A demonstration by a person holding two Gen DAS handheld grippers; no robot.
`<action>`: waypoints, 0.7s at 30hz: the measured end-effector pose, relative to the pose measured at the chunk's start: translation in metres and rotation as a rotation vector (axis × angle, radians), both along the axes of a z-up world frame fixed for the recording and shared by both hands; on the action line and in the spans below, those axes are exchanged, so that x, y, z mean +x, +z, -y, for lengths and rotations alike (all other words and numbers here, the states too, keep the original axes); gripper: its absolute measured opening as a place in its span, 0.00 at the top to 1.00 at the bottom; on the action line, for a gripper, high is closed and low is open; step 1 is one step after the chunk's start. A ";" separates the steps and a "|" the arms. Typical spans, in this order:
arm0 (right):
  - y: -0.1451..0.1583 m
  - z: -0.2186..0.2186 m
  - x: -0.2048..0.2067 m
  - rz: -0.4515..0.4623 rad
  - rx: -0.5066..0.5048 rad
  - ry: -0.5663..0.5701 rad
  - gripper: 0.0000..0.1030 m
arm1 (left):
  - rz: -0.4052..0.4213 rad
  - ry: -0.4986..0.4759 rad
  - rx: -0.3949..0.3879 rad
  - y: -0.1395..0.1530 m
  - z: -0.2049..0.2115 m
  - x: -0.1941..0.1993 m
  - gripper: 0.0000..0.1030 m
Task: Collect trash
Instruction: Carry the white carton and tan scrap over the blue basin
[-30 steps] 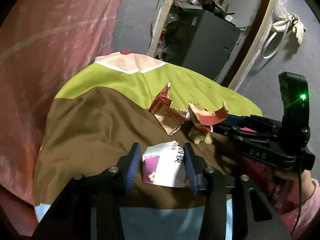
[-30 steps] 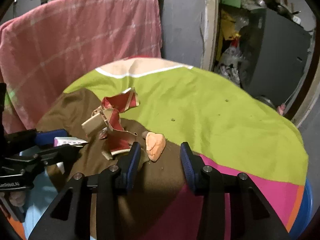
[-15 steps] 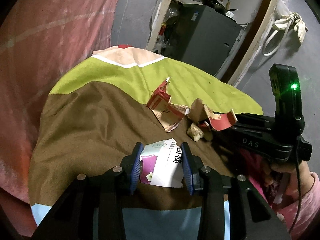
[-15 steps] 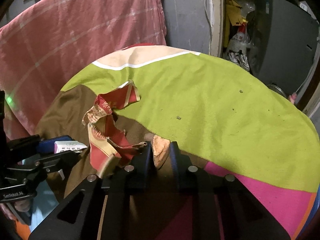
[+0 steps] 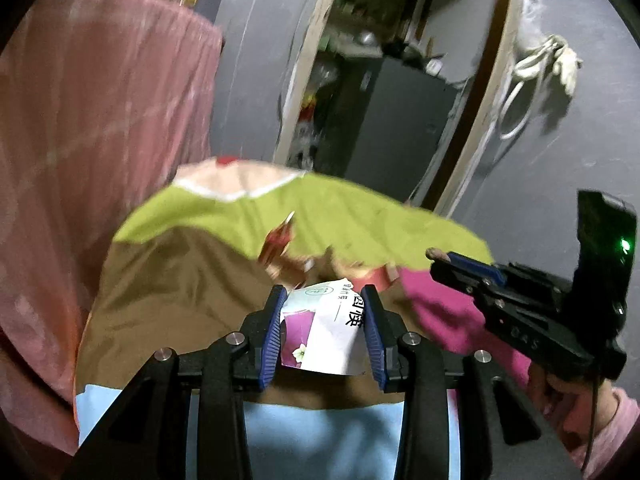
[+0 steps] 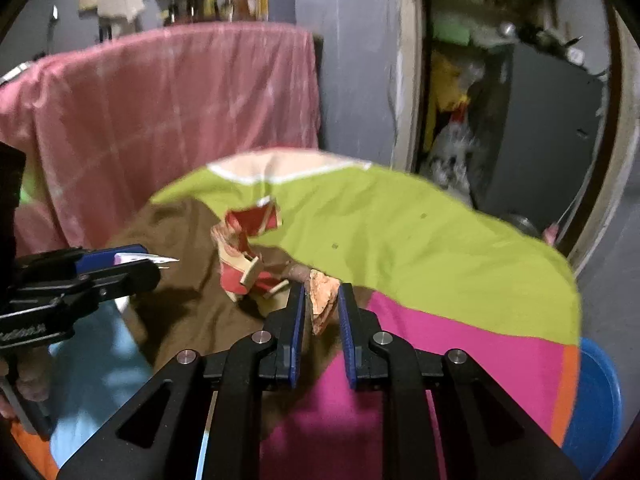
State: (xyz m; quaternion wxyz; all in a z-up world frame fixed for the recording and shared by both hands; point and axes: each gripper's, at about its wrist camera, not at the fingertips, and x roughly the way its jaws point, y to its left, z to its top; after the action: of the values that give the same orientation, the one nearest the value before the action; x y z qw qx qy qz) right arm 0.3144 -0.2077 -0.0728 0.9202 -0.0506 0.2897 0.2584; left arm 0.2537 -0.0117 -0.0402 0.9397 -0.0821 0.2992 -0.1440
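My left gripper (image 5: 324, 292) is shut on a white and purple paper packet (image 5: 320, 332), held a little above the brown part of the tablecloth (image 5: 168, 292). In the right wrist view the same left gripper (image 6: 140, 258) shows at the left edge with the packet's tip (image 6: 164, 259) poking out. My right gripper (image 6: 322, 286) is shut on a crumpled orange scrap (image 6: 320, 304) over the brown and pink cloth. From the left wrist view the right gripper (image 5: 440, 258) comes in from the right. A torn red carton (image 6: 244, 248) lies on the cloth just beyond both grippers.
A round table wears a cloth (image 6: 420, 240) of green, brown, pink and light blue patches. A pink sheet (image 6: 180, 100) hangs behind it. A dark cabinet (image 6: 552, 128) stands in a doorway at the back right. A blue tub (image 6: 596, 392) sits low beside the table's right edge.
The right gripper closed on the orange scrap. Both grippers then rose and tilted up with their loads. The red carton shifted a little and stays on the cloth.
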 end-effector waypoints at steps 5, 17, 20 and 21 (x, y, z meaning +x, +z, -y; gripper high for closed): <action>0.033 0.028 -0.040 0.180 0.086 -0.071 0.86 | 0.143 0.001 -0.016 0.028 0.021 -0.018 0.69; 0.111 0.102 -0.126 0.590 0.121 -0.266 0.86 | 0.476 -0.068 -0.114 0.092 0.113 -0.051 0.69; 0.122 0.124 -0.141 0.653 0.113 -0.317 0.86 | 0.541 -0.091 -0.131 0.103 0.136 -0.062 0.68; 0.124 0.130 -0.144 0.666 0.110 -0.332 0.86 | 0.554 -0.095 -0.134 0.105 0.139 -0.065 0.68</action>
State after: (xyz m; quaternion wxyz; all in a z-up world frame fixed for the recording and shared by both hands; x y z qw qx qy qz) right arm 0.1700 -0.3374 0.0517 0.9947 -0.0345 -0.0354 0.0904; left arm 0.1891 -0.1507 0.0644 0.9702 -0.0876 0.0244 -0.2244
